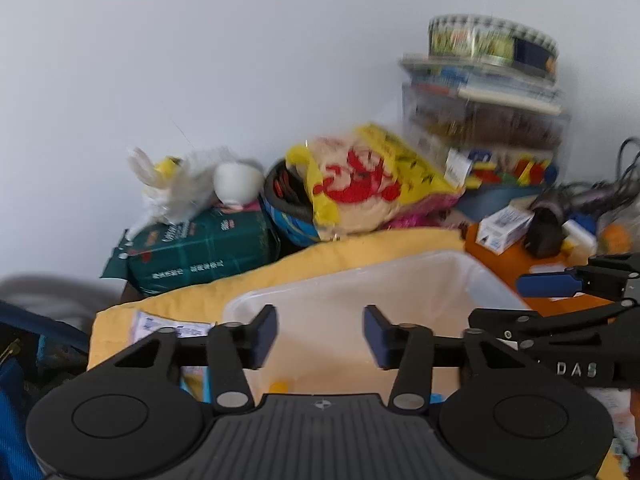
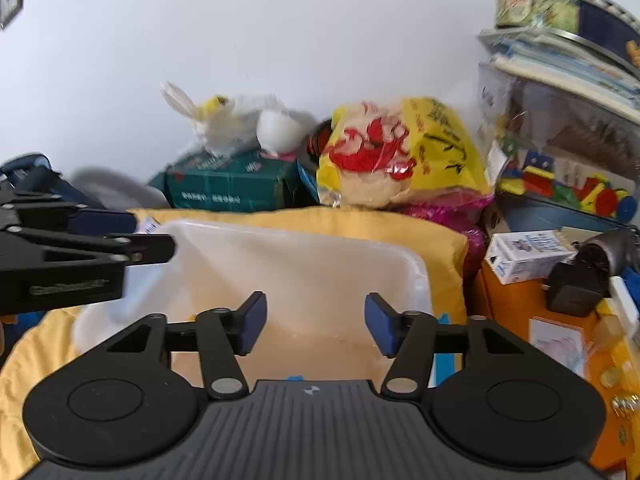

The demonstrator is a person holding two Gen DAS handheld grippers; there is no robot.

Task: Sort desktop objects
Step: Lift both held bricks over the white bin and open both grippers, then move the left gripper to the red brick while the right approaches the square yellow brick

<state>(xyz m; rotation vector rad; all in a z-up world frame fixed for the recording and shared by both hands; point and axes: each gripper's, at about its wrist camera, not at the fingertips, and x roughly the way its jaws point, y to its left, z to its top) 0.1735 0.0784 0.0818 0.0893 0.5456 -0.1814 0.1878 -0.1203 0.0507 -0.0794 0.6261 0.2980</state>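
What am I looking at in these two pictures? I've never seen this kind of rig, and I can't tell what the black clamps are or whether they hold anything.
No robot here: a person carries a two-finger gripper in each hand, with a fisheye camera on each looking along its fingers. One picture is from the left gripper, the other from the right gripper; each also glimpses the other at its edge. Both are open and hold nothing. Both hover over a white plastic bin resting on a yellow cloth. Behind it lie a green packet, a yellow snack bag, a white cup and a small white box. At the right a round tin tops a stack.
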